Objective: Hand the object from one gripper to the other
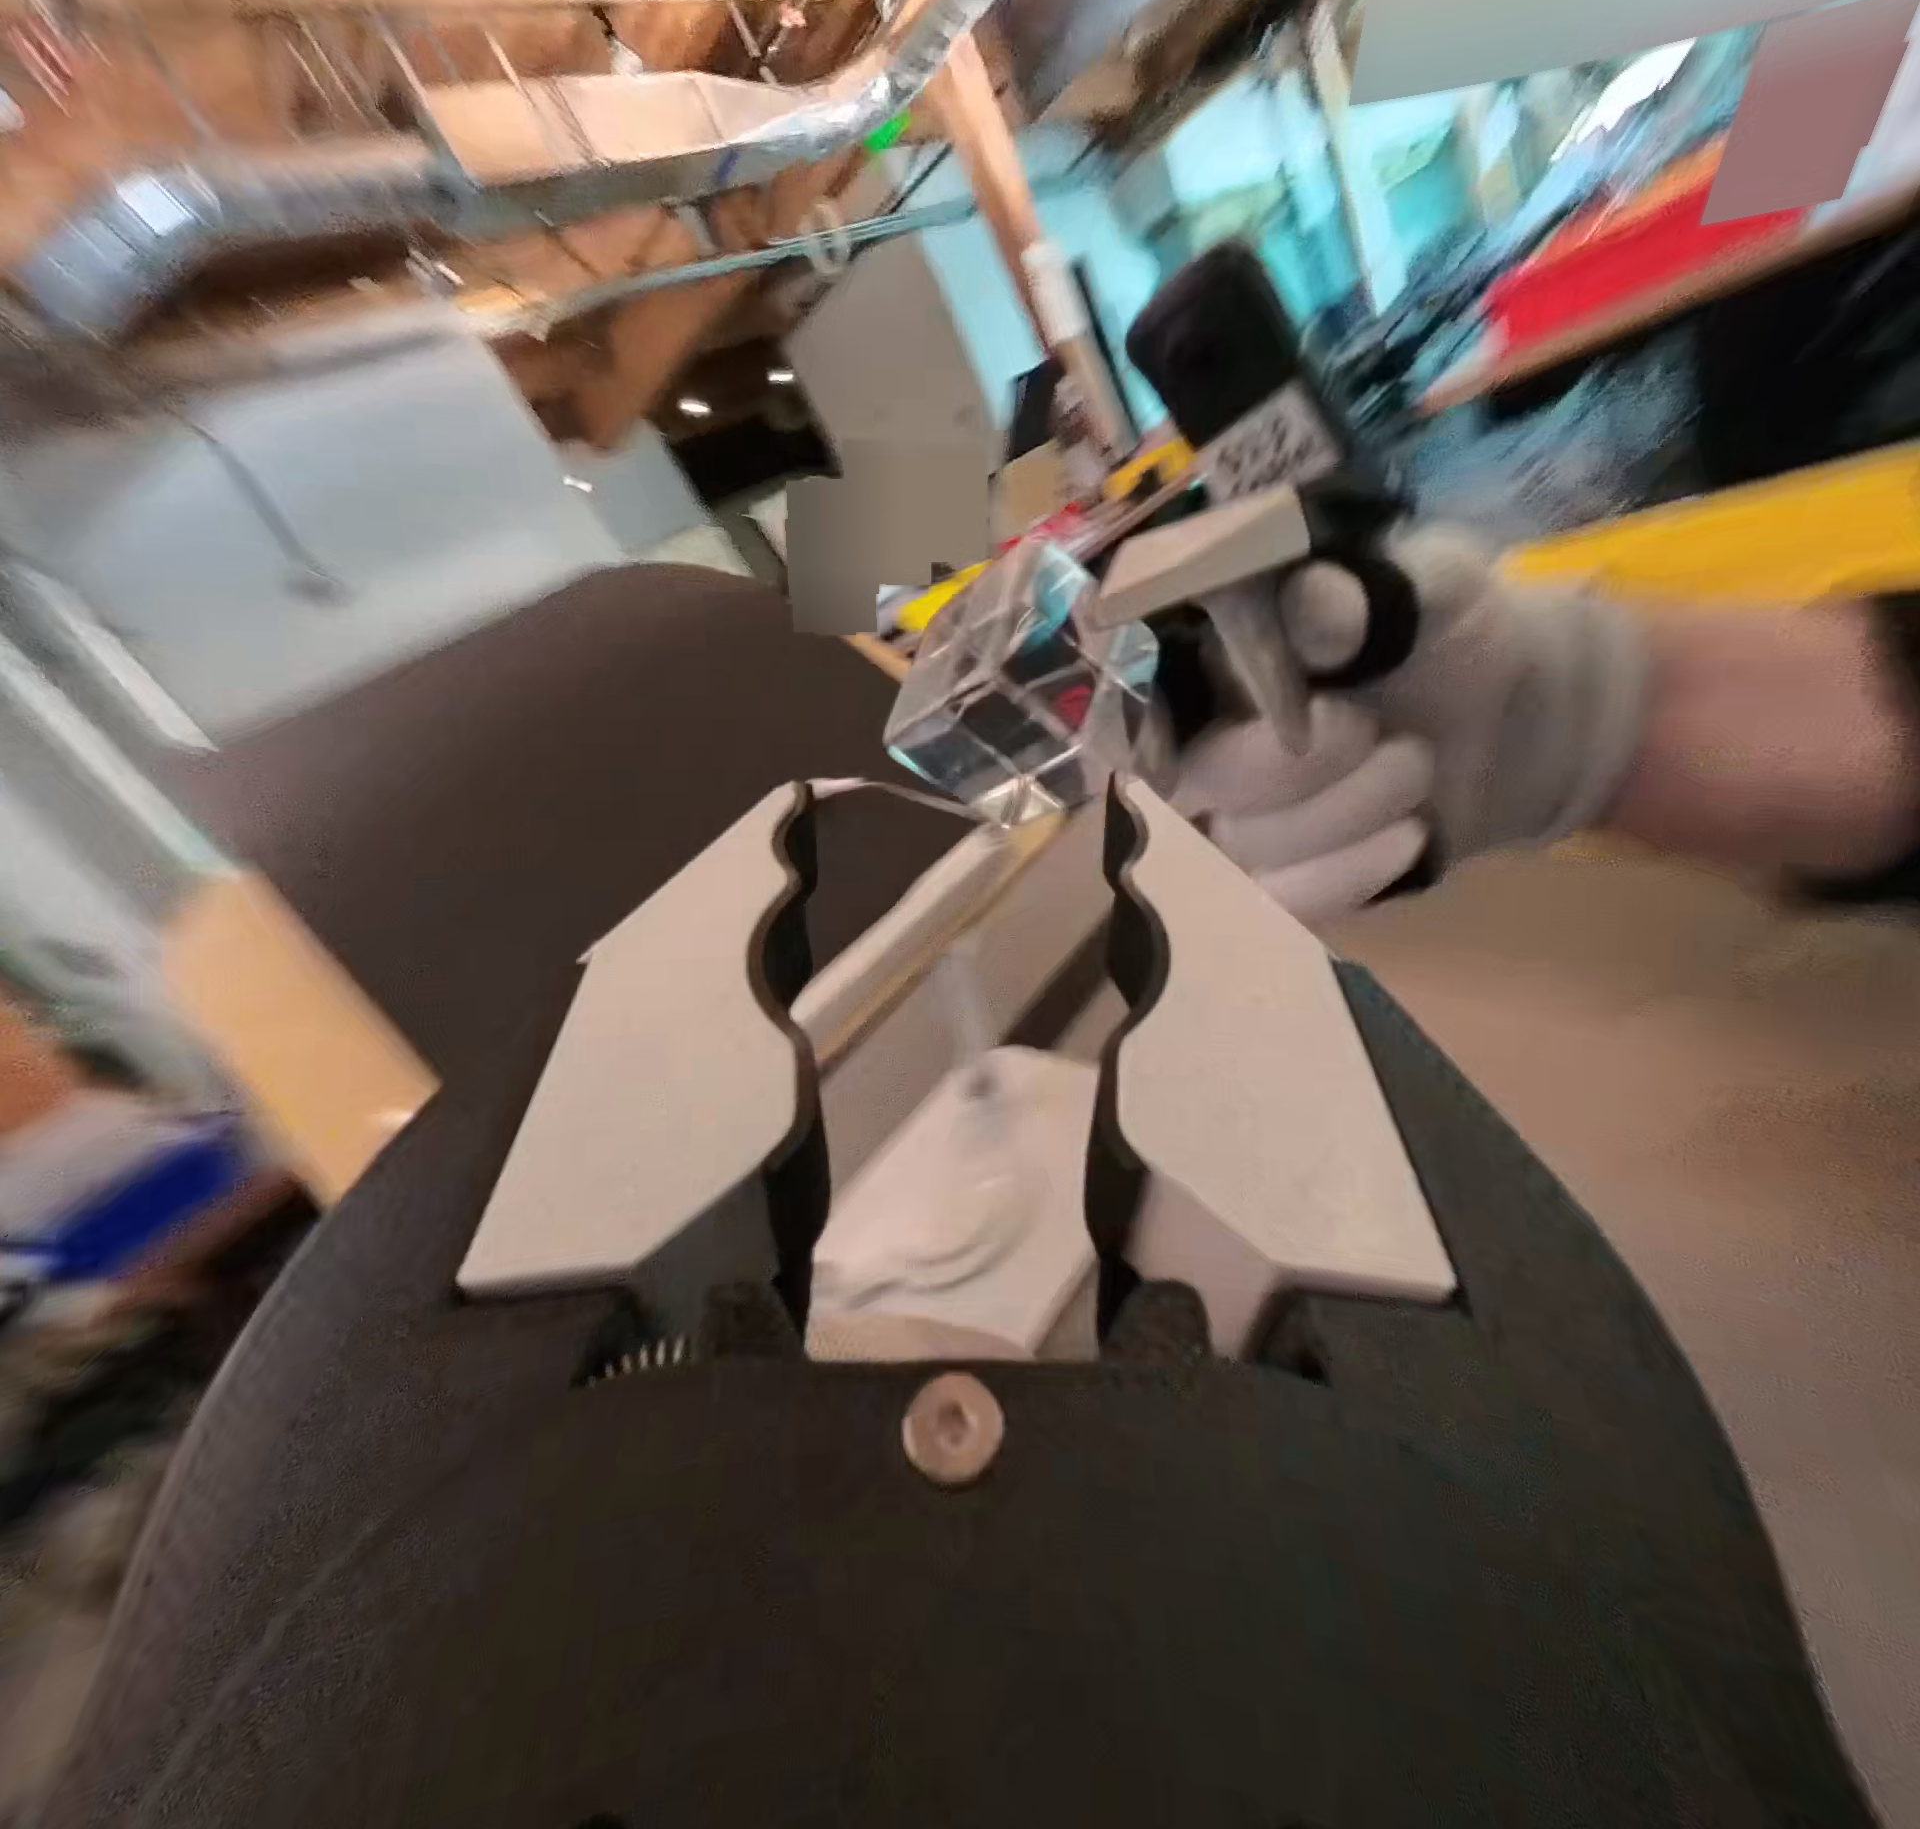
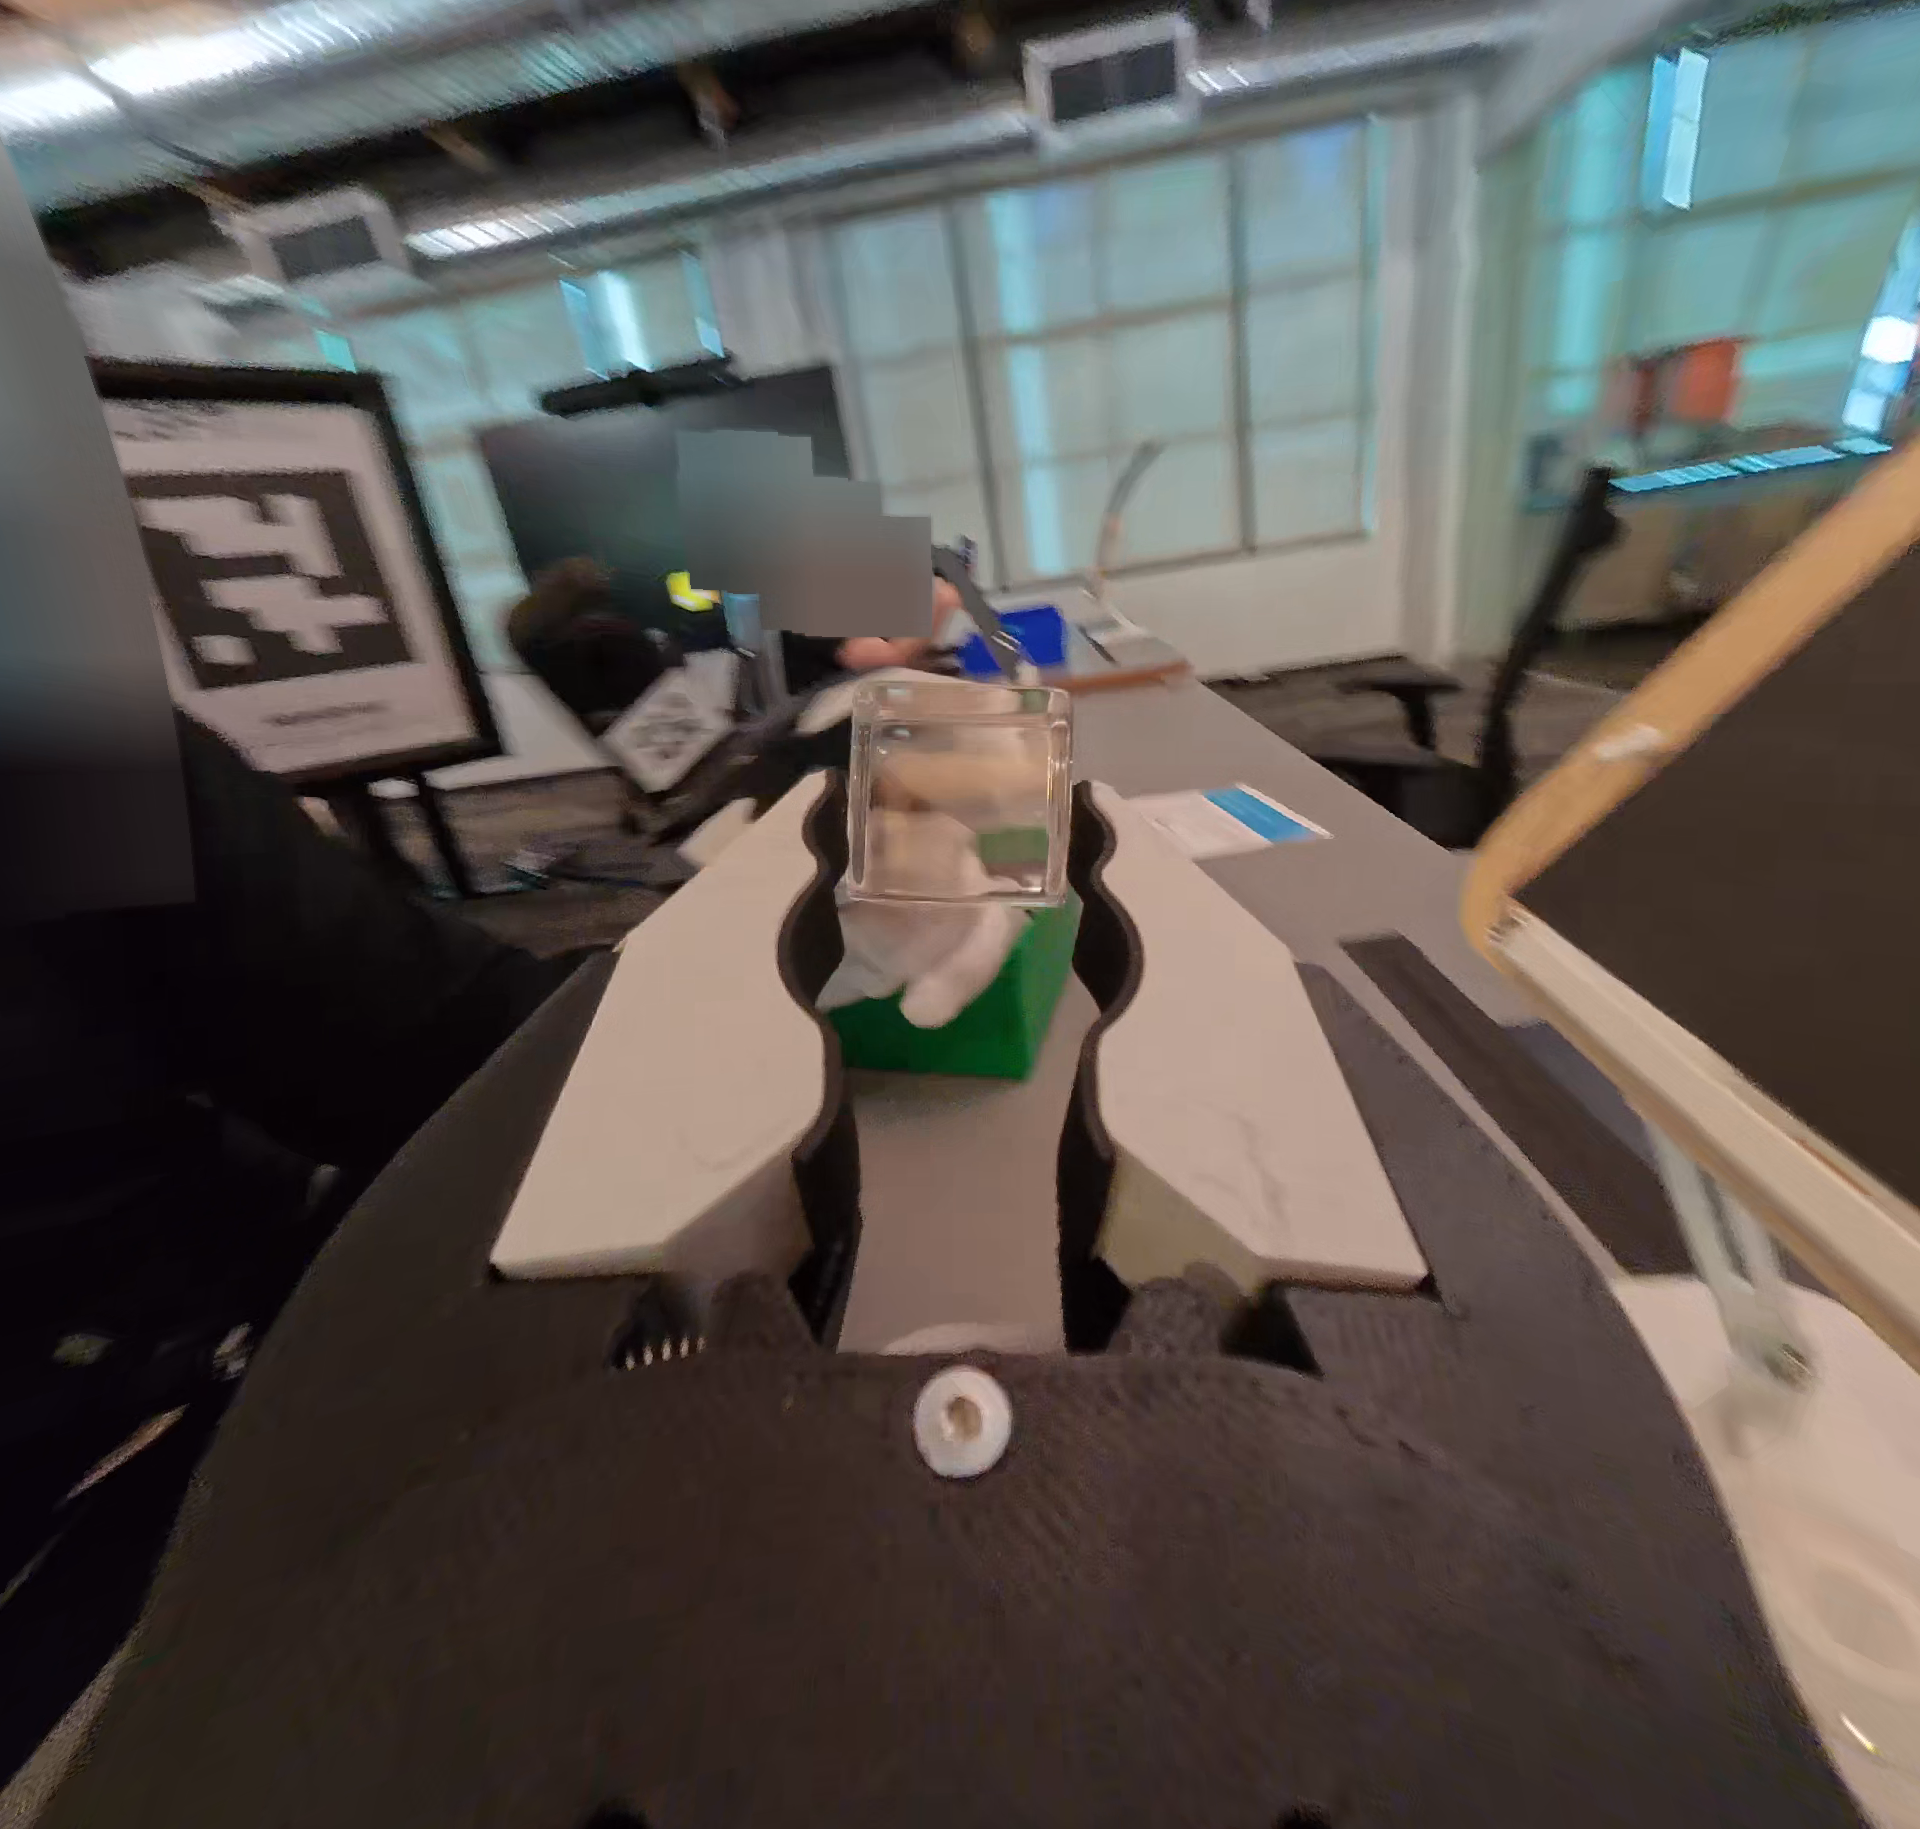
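A clear cube sits pinched between the tips of the right gripper, held in the air above a grey table. The jaws are closed onto its two side faces, with most of the cube standing beyond the tips. Behind and below it, seen partly through the cube, are a white-gloved hand and a green block.

In the left wrist view the left gripper is open and empty, its jaws wide apart, with the cube just beyond its tips and a little to the right of the gap. No contact between them can be made out. The right gripper, gripped by a gloved hand, reaches in from the right.

The risks, judged from here: the cube is smooth and held only at the tips, so a nudge from an incoming left finger could twist it free. It is also tilted and off-centre to the left jaws, so closing now might catch a corner rather than flat faces. Should the right gripper let go before the left has closed, the cube would fall to the table. Motion blur suggests both grippers are moving, which makes lining them up harder.
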Tool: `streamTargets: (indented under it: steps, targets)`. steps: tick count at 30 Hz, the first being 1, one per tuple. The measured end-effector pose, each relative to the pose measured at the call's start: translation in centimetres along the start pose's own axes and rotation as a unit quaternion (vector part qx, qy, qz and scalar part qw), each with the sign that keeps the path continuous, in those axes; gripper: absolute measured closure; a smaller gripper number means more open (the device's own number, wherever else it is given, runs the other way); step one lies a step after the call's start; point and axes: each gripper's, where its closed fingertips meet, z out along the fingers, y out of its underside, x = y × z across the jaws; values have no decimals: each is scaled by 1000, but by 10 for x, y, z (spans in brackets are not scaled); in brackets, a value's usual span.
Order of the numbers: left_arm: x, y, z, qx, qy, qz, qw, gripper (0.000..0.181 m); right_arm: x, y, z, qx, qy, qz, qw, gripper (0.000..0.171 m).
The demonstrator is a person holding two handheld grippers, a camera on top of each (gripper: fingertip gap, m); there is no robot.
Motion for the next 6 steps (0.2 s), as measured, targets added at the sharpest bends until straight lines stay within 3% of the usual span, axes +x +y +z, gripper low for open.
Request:
streamTargets:
  steps: [3,6]
  targets:
    - [0,-6,-3,45,78,-194,977,128,-21,-1,-5,25,-73,-15,997,132]
    - [6,-6,-2,60,159,-350,921,129,-39,6,-7,21,-131,-19,991,132]
